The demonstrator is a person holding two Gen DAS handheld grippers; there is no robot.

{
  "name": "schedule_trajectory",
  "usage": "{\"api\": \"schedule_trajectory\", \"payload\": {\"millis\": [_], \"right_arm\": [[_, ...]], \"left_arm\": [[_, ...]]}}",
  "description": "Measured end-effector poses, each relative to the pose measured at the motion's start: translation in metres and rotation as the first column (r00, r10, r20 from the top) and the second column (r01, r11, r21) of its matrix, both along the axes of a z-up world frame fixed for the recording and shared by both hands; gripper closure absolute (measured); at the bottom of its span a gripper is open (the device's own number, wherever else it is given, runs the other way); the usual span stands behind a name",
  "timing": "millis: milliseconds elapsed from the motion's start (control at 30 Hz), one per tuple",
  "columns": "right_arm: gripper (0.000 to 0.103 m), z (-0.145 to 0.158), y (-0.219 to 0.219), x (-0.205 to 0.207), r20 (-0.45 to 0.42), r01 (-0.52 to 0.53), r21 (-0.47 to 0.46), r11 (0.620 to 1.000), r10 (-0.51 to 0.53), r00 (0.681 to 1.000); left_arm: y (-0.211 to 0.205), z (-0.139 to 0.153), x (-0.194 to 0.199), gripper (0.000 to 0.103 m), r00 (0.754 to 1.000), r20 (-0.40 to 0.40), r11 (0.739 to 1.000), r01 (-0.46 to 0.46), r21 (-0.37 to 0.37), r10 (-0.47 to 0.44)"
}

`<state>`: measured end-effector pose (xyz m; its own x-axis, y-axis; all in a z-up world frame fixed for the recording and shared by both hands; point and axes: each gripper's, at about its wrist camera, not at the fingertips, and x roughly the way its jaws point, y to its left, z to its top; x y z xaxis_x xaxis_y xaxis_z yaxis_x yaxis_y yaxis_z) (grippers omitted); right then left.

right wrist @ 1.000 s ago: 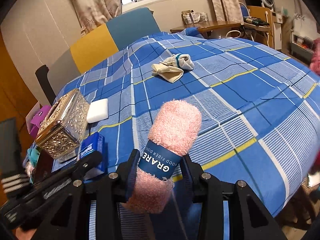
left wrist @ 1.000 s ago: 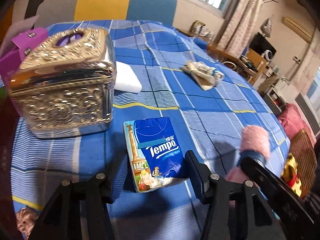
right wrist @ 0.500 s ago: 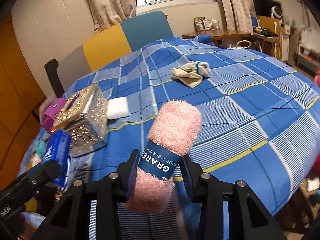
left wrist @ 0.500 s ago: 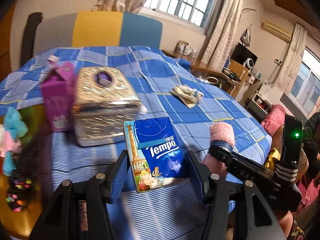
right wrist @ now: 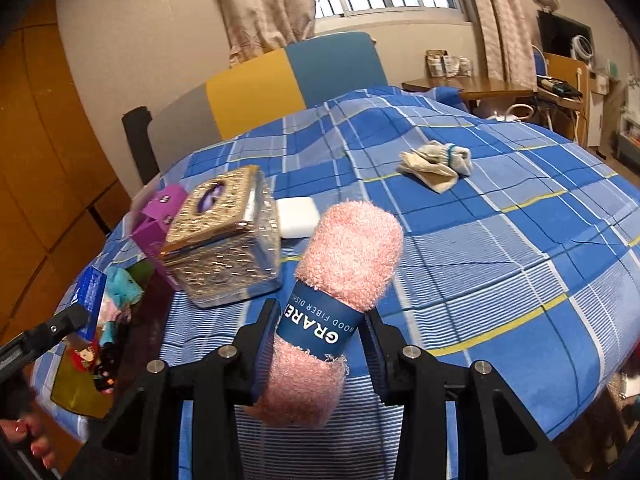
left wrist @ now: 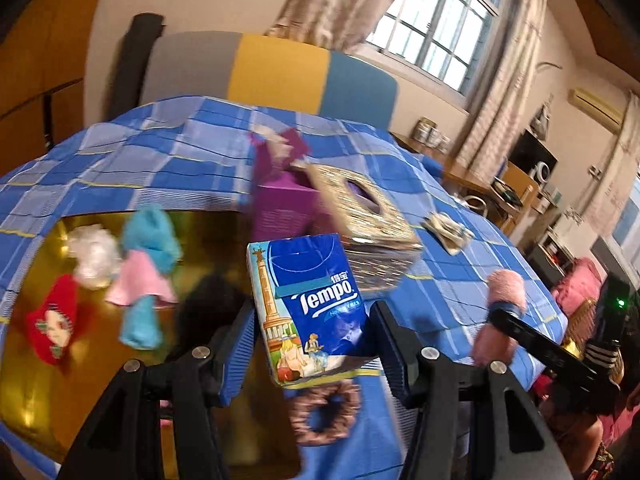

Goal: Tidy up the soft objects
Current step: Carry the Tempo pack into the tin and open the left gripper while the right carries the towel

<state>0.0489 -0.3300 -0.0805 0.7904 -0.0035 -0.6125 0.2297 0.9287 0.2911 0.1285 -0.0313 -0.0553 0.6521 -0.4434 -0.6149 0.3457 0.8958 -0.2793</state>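
Both grippers are loaded. Over on the person's left, the left gripper (left wrist: 310,344) is clamped on a blue Tempo tissue pack (left wrist: 306,308), held upright off the bed with the printed face toward the camera, its lower sides pinched between the two black fingers (left wrist: 240,340). Below and to the left of that pack lies a shiny gold tray (left wrist: 100,380) on the blue plaid bedspread (left wrist: 160,160). In the tray sit small soft pieces: a red sock with a cartoon face (left wrist: 52,328), a white fluffy ball (left wrist: 94,256), a turquoise piece (left wrist: 154,236) and a pink one (left wrist: 138,282). A brown scrunchie (left wrist: 324,410) lies just under the pack, near the tray's edge; the picture is blurred there, so I cannot tell whether it touches the tray.

On the other side, the right gripper (right wrist: 316,346) is closed around a rolled pink towel (right wrist: 340,280), gripping it at the blue paper band (right wrist: 318,326) that wraps its middle. The roll tilts up and away, clear of the bedspread.

Behind both, an ornate gold tissue box (right wrist: 222,232) stands on the bed, with a purple carton (right wrist: 158,220) touching its left side and a white sponge (right wrist: 296,216) just beside its right. Well apart, farther up the bed, lies a crumpled beige and grey sock pair (right wrist: 436,162).
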Motion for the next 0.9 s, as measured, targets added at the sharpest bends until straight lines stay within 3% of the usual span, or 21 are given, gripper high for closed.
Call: {"api": "schedule_trajectory", "payload": {"millis": [200,400,900], "right_arm": [[0.063,0.009,0.02,0.0,0.023,-0.034,0.008,0.999,0.034,0.999],[0.063,0.018,0.042,0.004,0.034,-0.076,-0.011,0.997,0.076,0.997],[0.062,0.033,0.109,0.017,0.045,-0.22,-0.044,0.974,0.222,0.974]], "left_arm": [[0.053,-0.007,0.012,0.046,0.995,-0.027,0.996,-0.092,0.011,0.092],[0.095,-0.026,0.031,0.046,0.983,-0.103,0.988,-0.147,0.044,0.151],[0.139,-0.076,0.056,0.046,0.945,-0.237,0.968,-0.191,0.161,0.226]]}}
